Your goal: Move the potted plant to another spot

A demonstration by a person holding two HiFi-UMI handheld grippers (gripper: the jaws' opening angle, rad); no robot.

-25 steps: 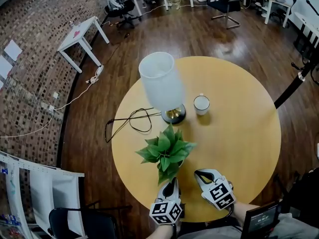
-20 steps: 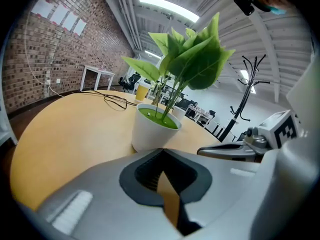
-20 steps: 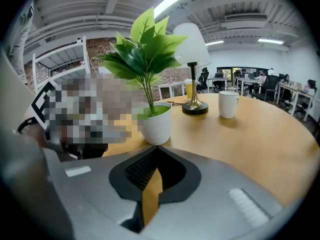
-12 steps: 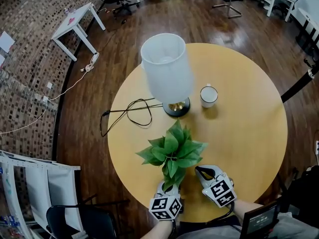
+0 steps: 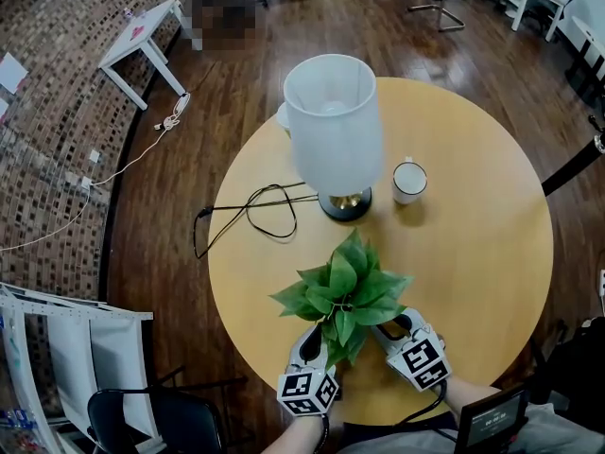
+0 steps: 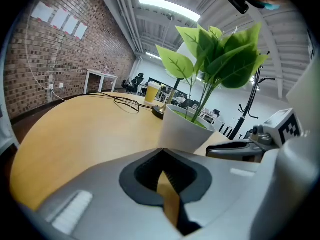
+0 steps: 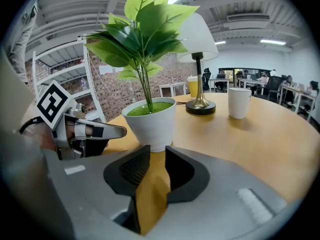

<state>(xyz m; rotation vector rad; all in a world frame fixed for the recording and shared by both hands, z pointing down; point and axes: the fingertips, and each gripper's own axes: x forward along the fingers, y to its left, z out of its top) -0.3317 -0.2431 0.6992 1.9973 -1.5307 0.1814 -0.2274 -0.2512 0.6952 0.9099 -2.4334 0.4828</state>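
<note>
The potted plant [image 5: 345, 291] stands near the round table's front edge, its green leaves hiding the white pot [image 7: 150, 121] from above. My left gripper [image 5: 316, 346] sits just before the pot [image 6: 182, 131] on its left, fingertips together, holding nothing. My right gripper [image 5: 391, 329] is at the pot's right. In the right gripper view its jaws [image 7: 156, 149] are opening, a narrow gap showing bare table, nothing between them, the pot right ahead. Each gripper shows in the other's view: the left gripper [image 7: 82, 131] and the right gripper [image 6: 245, 149].
A white-shaded lamp [image 5: 336, 130] stands mid-table beyond the plant, its black cable [image 5: 250, 220] looping off to the left. A white cup [image 5: 409, 181] sits right of the lamp's base, a yellow cup [image 6: 152, 91] behind it. The yellow table [image 5: 473, 253] is bare at the right.
Both grippers have moved forward and down toward the plant; its leaves now overlap them in the head view. The view has shifted slightly.
</note>
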